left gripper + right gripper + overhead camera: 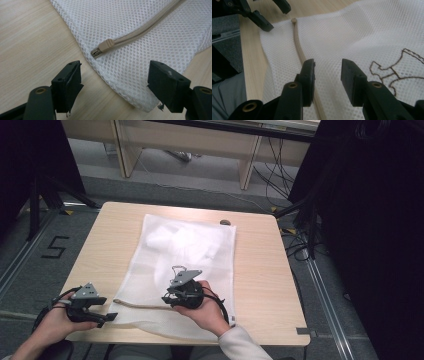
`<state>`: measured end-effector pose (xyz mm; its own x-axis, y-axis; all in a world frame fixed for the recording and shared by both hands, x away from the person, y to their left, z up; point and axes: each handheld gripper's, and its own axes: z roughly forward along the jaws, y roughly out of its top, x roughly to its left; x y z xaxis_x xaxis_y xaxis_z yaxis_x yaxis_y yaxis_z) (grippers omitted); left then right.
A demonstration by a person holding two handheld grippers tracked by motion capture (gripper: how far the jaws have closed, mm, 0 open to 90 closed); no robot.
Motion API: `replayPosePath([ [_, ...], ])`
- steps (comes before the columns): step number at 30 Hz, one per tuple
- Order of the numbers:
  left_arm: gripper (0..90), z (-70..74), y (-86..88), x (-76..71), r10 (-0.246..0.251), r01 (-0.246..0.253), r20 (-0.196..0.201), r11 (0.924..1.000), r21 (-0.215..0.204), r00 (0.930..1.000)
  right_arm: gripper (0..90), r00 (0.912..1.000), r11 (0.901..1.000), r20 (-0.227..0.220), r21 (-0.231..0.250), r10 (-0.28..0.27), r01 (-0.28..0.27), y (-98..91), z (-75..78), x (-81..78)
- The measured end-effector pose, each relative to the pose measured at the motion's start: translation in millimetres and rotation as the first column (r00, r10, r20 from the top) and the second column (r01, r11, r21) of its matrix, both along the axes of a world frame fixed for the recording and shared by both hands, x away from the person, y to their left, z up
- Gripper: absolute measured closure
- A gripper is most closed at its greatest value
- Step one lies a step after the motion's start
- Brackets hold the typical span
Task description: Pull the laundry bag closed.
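A white mesh bag (185,252) lies flat on the wooden table (260,270). A beige zipper (142,305) runs along its near edge, and the zipper pull (106,45) sits at the left end, near the bag's corner. My left gripper (115,80) hovers open just short of that corner, with the pull ahead of its jaws. My right gripper (328,72) is low over the bag with its jaws apart. The zipper (298,47) passes under its left jaw, and only mesh lies between the pads. In the high view the left gripper (107,309) is at the front left and the right gripper (167,297) is over the bag.
A thin brown outline figure (397,72) is stitched on the bag right of my right gripper. A small dark object (225,222) lies at the table's far edge. Black stands (45,190) are at the left, with cables (300,240) on the floor at the right.
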<state>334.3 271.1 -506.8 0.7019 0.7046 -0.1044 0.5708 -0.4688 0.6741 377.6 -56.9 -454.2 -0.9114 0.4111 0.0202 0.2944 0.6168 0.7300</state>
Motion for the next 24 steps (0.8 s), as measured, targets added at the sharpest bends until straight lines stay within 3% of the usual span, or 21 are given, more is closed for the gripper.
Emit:
replayPosePath([
  [3, 26.5, 0.0, 0.0, 0.0, 0.0, 0.0, 0.0, 1.0, 0.0, 1.0, 66.0, 1.0, 1.0, -0.008, 0.007, 0.003, -0.003, 11.9, -0.9, -0.9],
  [8, 26.5, 0.1, 0.0, -0.1, -0.001, 0.001, 0.001, 1.0, -0.001, 1.0, 68.5, 0.9984, 0.9984, -0.002, 0.001, 0.056, -0.056, 32.1, -2.3, 1.3],
  [13, 26.5, 0.1, 0.0, -0.1, -0.002, 0.002, 0.001, 1.0, -0.003, 1.0, 68.6, 0.9987, 0.999, -0.025, 0.001, 0.045, -0.045, 46.1, -3.8, 1.2],
  [15, 26.5, 0.1, -0.1, -0.1, -0.004, 0.004, 0.002, 1.0, -0.005, 1.0, 68.7, 0.9966, 0.9971, -0.033, -0.004, 0.076, -0.076, 56.7, -5.2, 3.4],
  [24, 26.6, -0.1, -0.1, -0.3, -0.004, 0.004, -0.002, 0.9999, -0.01, 1.0, 70.3, 0.9944, 0.9967, -0.07, -0.01, 0.08, -0.081, 79.6, -8.6, 8.4],
])
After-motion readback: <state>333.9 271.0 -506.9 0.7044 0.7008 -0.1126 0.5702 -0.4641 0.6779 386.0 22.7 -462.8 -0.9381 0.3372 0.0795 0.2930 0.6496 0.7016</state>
